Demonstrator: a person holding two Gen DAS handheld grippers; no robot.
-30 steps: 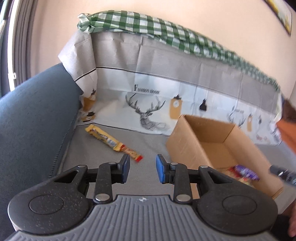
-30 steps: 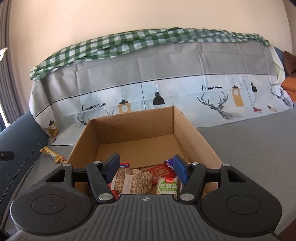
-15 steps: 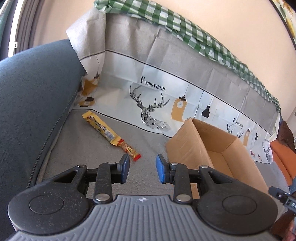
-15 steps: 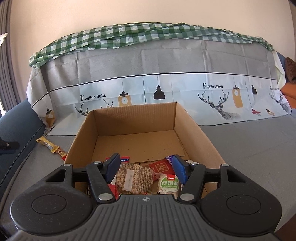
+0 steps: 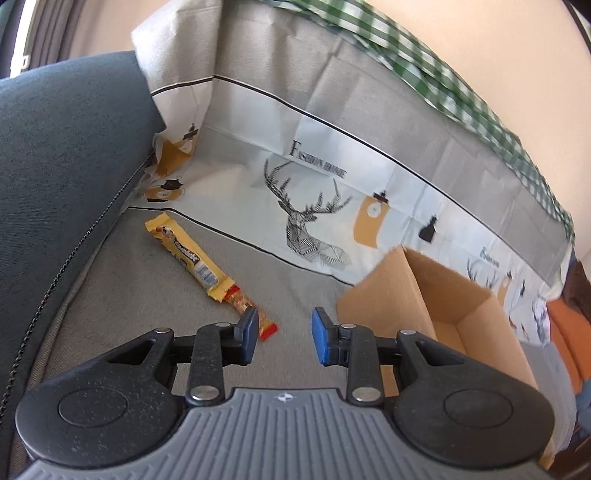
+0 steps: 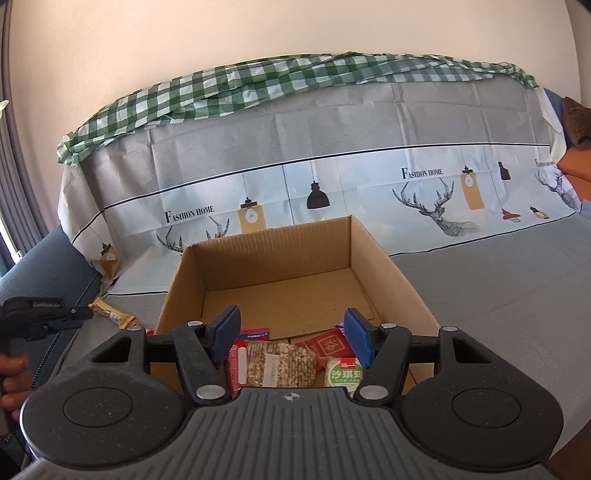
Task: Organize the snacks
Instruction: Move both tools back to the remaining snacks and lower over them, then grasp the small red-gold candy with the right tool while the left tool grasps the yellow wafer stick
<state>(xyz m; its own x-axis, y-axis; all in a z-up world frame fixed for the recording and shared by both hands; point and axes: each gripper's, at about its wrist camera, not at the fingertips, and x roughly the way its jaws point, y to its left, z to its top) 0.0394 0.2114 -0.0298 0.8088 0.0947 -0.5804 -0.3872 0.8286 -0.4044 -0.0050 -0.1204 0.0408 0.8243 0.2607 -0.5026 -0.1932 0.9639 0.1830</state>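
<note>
Open brown cardboard box (image 6: 295, 280) sits mid-frame on the grey couch cover (image 5: 295, 288), collecting packets; several lie at its near end; long yellow snack bar wrapper (image 5: 188, 254) lies loose, left of centre; left gripper (image 5: 282, 334) tilted down toward it, jaws apart, empty; right gripper (image 6: 291, 338) level over the box, jaws apart, empty.

Setting: home living room. Evidence: sofa seat (image 6: 498, 295) draped in printed "Fashion Home" cover (image 6: 369, 184) with deer and lamp motifs; green checked cloth (image 6: 258, 85) along backrest; dark blue armrest (image 5: 62, 155); plain cream wall (image 6: 258, 33); curtain (image 6: 14, 184) at window edge.
</note>
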